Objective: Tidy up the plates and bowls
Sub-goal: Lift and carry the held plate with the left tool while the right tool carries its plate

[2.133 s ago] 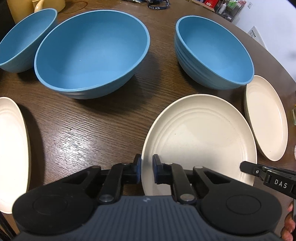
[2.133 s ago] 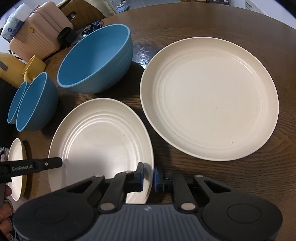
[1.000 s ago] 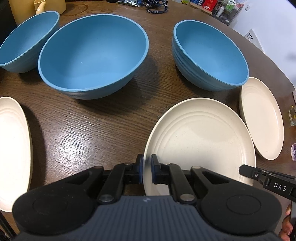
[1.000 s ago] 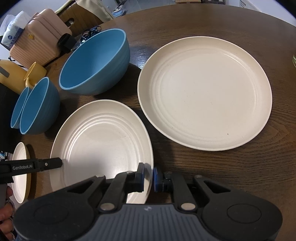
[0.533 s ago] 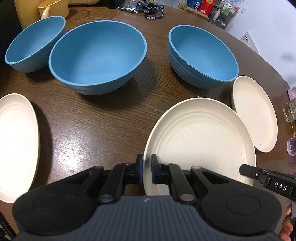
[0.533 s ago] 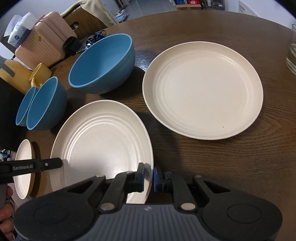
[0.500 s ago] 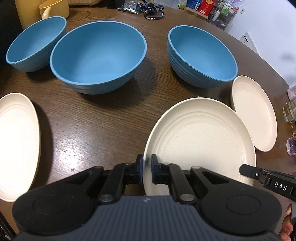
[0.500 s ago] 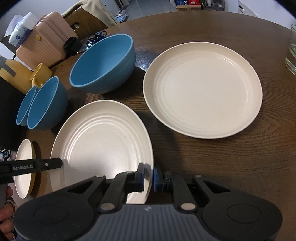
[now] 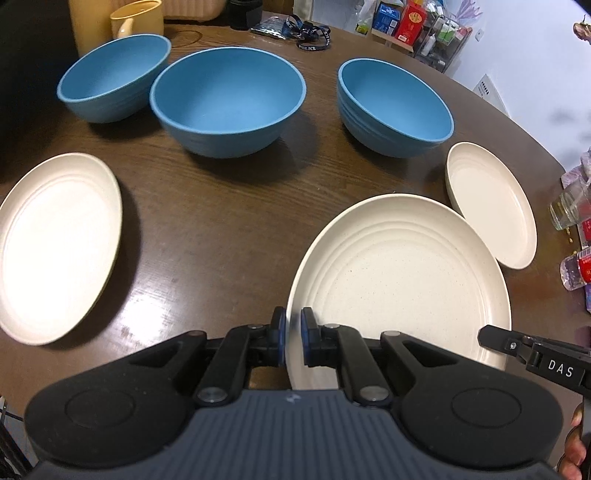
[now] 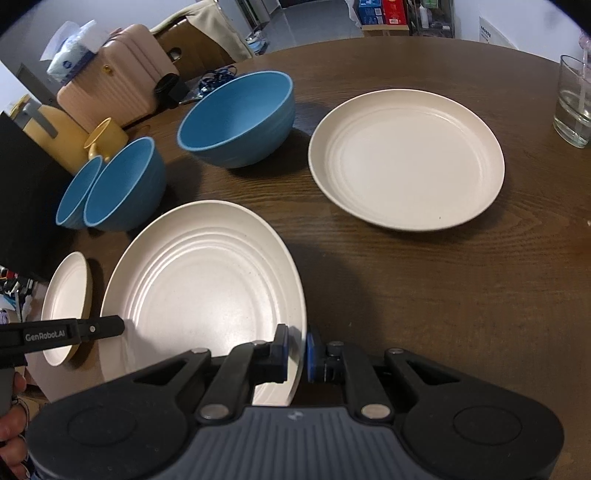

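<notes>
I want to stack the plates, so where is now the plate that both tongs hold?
The held plate is lifted between both tongs, left tongs and right tongs on opposite rims, near the right blue bowl and a second plate.

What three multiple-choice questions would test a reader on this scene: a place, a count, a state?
1. The yellow handled mug stands: A. behind the leftmost blue round bowl; B. on a plate; C. inside a bowl.
2. Blue bowls on the dark wooden table: A. two; B. three; C. five.
3. The nearest cream round plate is: A. lying free; B. inside a bowl; C. clamped at its rim by the left gripper and right gripper.
Key: A, the mug shows past that bowl; B, three stand in a row; C, both pairs of jaws grip its rim.
</notes>
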### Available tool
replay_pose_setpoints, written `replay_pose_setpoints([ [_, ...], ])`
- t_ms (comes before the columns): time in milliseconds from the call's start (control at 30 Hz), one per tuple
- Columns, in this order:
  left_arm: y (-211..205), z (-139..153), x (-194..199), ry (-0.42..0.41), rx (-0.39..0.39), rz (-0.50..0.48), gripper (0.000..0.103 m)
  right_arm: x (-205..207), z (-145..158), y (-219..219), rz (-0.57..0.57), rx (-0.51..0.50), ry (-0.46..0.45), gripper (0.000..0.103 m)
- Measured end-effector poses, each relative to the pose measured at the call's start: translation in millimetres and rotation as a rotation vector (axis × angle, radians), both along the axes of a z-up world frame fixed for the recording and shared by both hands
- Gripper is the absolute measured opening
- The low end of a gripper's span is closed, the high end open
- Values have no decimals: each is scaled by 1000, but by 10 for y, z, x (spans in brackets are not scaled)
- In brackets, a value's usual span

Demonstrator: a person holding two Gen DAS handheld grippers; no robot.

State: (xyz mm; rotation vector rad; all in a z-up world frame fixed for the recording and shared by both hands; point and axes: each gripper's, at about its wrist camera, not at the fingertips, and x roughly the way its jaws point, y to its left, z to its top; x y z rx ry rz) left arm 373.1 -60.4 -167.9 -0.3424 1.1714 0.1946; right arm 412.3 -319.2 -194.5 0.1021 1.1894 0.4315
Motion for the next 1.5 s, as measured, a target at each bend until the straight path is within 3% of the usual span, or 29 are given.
replay_pose_setpoints([
  [333, 78, 30, -420, -5, -15, 31, 9, -356, 55, 61, 28, -7, 3, 9],
  [700, 439, 32, -690, -30, -31, 73, 9, -535, 59, 430, 60, -13, -7, 9],
  [1033, 1043, 35, -820, -28, -21, 13, 9, -745, -2, 959, -1, 4, -1, 9],
  [1500, 1737, 155, -709, -40, -10, -87, 9, -946, 77, 1585, -98, 23, -12, 9],
])
